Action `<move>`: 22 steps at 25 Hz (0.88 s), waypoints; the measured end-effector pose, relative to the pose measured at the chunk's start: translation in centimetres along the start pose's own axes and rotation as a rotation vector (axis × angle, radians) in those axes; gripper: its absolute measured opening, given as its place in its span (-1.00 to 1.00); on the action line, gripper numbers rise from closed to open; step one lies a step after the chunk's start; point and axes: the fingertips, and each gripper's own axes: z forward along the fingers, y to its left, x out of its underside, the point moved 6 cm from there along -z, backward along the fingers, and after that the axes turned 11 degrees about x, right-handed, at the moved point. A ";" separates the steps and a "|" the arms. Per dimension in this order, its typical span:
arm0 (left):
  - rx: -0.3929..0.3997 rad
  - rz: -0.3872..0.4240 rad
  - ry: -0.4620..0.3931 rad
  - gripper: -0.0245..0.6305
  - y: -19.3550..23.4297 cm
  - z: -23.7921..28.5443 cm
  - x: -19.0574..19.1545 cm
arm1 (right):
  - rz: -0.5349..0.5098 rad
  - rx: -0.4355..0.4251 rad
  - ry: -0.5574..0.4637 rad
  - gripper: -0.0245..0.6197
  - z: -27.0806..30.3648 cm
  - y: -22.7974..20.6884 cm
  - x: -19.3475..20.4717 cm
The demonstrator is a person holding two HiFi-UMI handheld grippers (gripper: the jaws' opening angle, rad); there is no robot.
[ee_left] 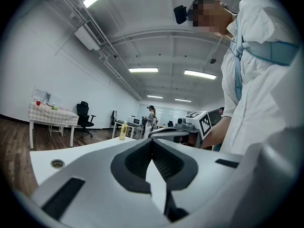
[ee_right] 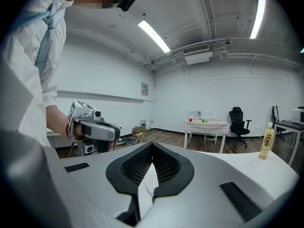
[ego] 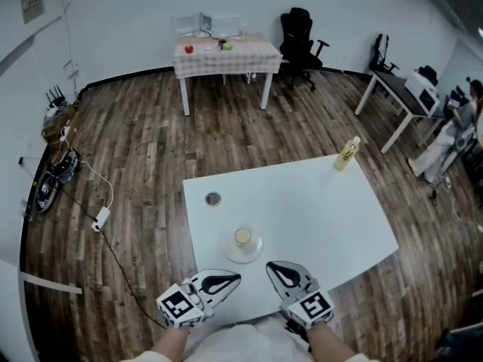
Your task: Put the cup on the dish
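Note:
A small pale cup [ego: 242,237] stands upright on a clear glass dish [ego: 244,253] near the front of the white table [ego: 317,217]. My left gripper [ego: 235,279] hangs just in front of the dish on its left. It is shut and nothing is between its jaws. My right gripper [ego: 271,265] is on the dish's right, a little apart from it, also shut and holding nothing. The left gripper view shows the closed jaws of the left gripper [ee_left: 152,142] pointing level, with the right gripper [ee_left: 183,131] beyond them. The right gripper [ee_right: 152,147] faces the left gripper [ee_right: 91,131].
A yellow bottle [ego: 347,154] stands at the table's far right corner, and a round metal grommet [ego: 213,198] sits in its left side. On the wooden floor are a checked-cloth table [ego: 226,55], an office chair [ego: 300,36], cables [ego: 56,172] and a desk with a seated person [ego: 453,138].

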 end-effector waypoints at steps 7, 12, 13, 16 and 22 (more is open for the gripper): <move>0.021 0.009 0.008 -0.93 0.0 0.3 -0.1 | -0.019 -0.009 0.000 -0.83 -0.3 0.4 -0.7; 0.036 0.009 0.011 -0.93 0.0 0.6 -0.3 | -0.024 -0.003 -0.003 -0.83 -0.4 0.3 -1.1; 0.037 0.009 0.011 -0.93 0.0 0.6 -0.4 | -0.026 -0.003 -0.002 -0.83 -0.4 0.3 -1.1; 0.041 0.011 0.006 -0.93 0.1 0.5 -0.4 | -0.027 -0.003 0.002 -0.83 -0.3 0.4 -1.1; 0.041 -0.006 0.016 -0.93 0.4 0.7 0.0 | -0.033 -0.002 0.013 -0.83 -0.1 0.1 -0.7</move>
